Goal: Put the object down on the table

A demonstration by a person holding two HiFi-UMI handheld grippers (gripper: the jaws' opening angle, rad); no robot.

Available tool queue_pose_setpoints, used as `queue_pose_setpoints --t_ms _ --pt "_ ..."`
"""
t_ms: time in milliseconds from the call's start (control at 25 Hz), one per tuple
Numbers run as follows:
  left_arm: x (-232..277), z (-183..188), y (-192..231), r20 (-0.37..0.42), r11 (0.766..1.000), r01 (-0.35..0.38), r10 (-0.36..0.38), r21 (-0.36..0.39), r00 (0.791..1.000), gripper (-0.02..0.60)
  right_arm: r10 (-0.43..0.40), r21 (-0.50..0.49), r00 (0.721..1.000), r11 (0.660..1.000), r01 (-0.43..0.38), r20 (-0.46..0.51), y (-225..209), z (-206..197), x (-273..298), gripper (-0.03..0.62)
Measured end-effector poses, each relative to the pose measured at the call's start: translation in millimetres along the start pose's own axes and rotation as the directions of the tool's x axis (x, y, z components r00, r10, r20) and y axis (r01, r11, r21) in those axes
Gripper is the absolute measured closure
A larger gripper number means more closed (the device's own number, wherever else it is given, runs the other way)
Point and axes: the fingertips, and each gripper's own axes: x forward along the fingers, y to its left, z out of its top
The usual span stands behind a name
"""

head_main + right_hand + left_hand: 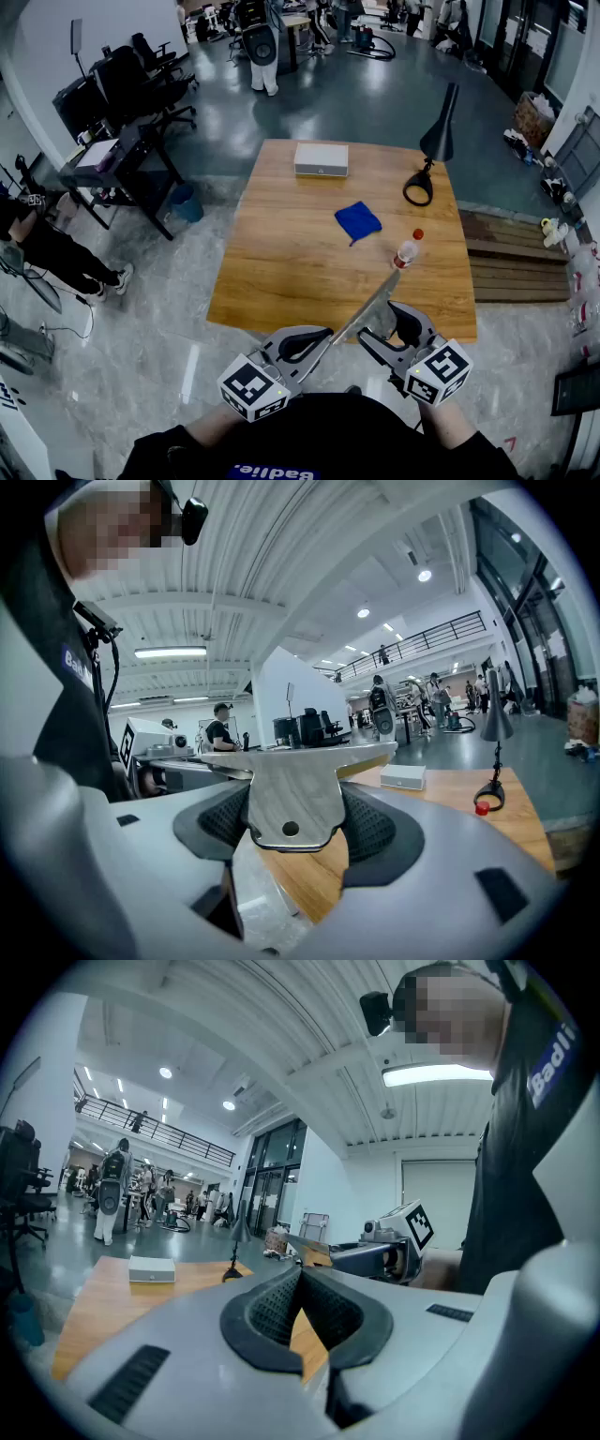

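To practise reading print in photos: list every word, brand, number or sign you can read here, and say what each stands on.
"Badlie": white print on the person's black shirt, head view; the left gripper view cuts it to "Badl".
White box: a small mark on its front, too small to read.
Left marker cube and right marker cube: black-and-white squares only, no words.
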Motion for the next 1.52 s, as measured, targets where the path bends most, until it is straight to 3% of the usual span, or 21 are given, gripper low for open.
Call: queue_pose_setpoints --t_ms 800,1280,1520 --pt "13 3 2 -0.015 1.000 -0.026 0.026 0.005 1.000 0.578 0.036 -0.013 0.999 0.999 -0.036 -0.008 -12 3 0 0.301" --pt "33 7 21 -0.010 0.987 -0.159 0.159 0.021 0.987 0.578 0.105 -0.007 0.994 0.994 -0.105 -0.003 -51 4 6 0.301" --pt "37 17 41 0.012 0.984 -0.179 0.179 0.003 0.984 0.578 0.100 0.011 0.994 0.995 -0.099 -0.042 -68 -5 31 0.301"
